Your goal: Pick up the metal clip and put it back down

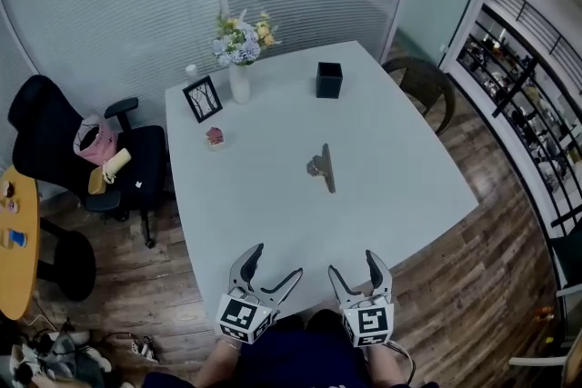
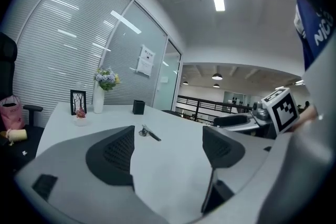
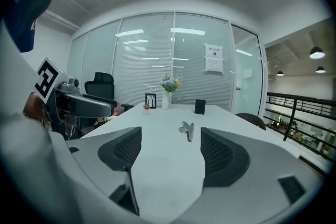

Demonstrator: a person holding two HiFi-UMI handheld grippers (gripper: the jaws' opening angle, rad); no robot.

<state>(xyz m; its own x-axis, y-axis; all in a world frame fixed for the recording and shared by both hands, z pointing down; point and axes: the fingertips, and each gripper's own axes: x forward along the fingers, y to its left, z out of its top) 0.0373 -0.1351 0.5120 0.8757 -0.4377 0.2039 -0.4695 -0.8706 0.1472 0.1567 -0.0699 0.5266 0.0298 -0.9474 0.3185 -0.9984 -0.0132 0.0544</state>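
The metal clip (image 1: 323, 166) lies flat near the middle of the white table (image 1: 273, 223), silver with a long dark blade. It also shows in the left gripper view (image 2: 146, 132) and the right gripper view (image 3: 186, 128), well ahead of both sets of jaws. My left gripper (image 1: 267, 272) and right gripper (image 1: 353, 273) hover side by side over the table's near edge, far short of the clip. Both stand open with nothing between their fingers.
At the table's far end stand a black pen cup (image 1: 329, 80), a vase of flowers (image 1: 240, 52), a small picture frame (image 1: 202, 98) and a little pink ornament (image 1: 215, 136). A black office chair (image 1: 82, 157) sits left of the table; another chair (image 1: 424, 83) at the far right.
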